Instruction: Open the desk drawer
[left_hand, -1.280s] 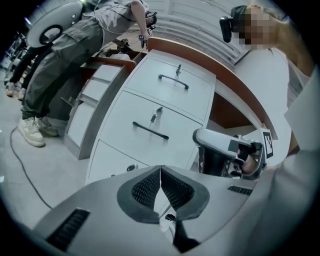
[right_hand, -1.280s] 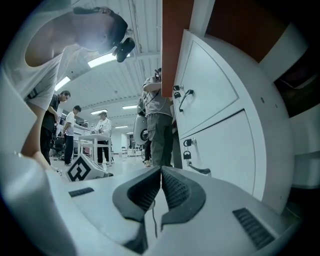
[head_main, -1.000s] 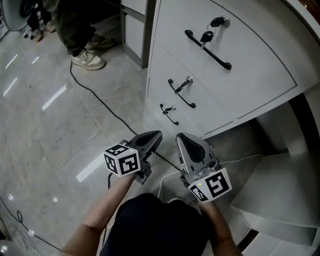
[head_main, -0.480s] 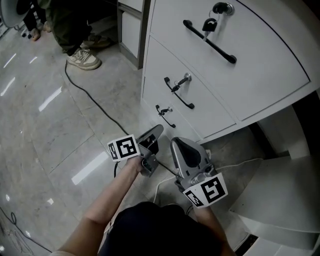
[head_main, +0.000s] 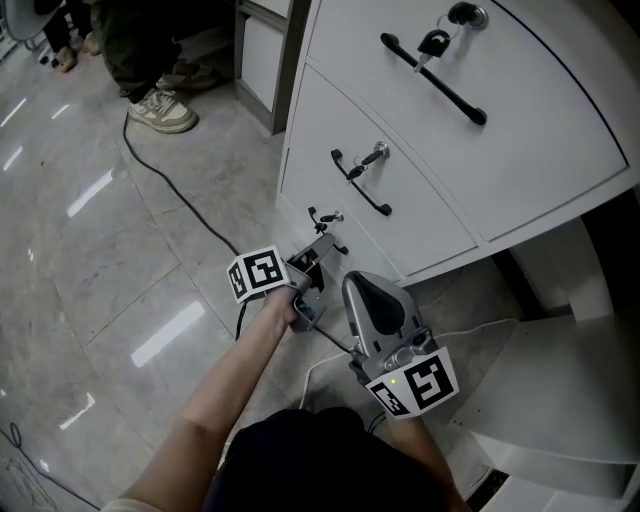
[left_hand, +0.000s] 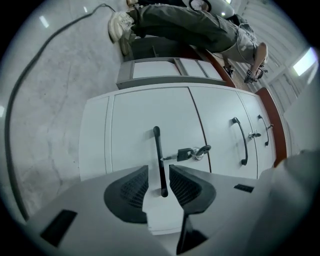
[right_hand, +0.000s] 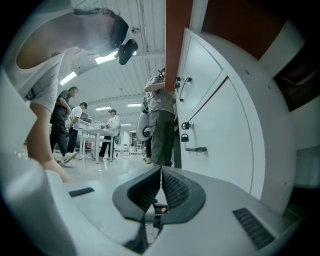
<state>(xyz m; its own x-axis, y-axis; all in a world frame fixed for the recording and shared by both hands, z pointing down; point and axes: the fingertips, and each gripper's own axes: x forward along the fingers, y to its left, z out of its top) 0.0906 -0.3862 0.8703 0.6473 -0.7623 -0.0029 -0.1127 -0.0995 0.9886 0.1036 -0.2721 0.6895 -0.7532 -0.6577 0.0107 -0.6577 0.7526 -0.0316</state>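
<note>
My left arm (head_main: 225, 400) is stretched forward, forearm bare, with the hand (head_main: 283, 312) wrapped round the left gripper (head_main: 318, 250). That gripper reaches well ahead of the other and points away from me, its jaws standing a little apart. My right gripper (head_main: 358, 283) sits closer to my body, nose forward and marker cube (head_main: 412, 385) facing up, its jaws pressed together.

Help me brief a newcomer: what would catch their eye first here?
First, the left tool, its jaws apart on either side of the slim black bar handle of the bottom drawer in the white desk, low by the glossy grey floor. Then the right tool, shut and empty, nearer the person. Dark keys hang in the locks above.
</note>
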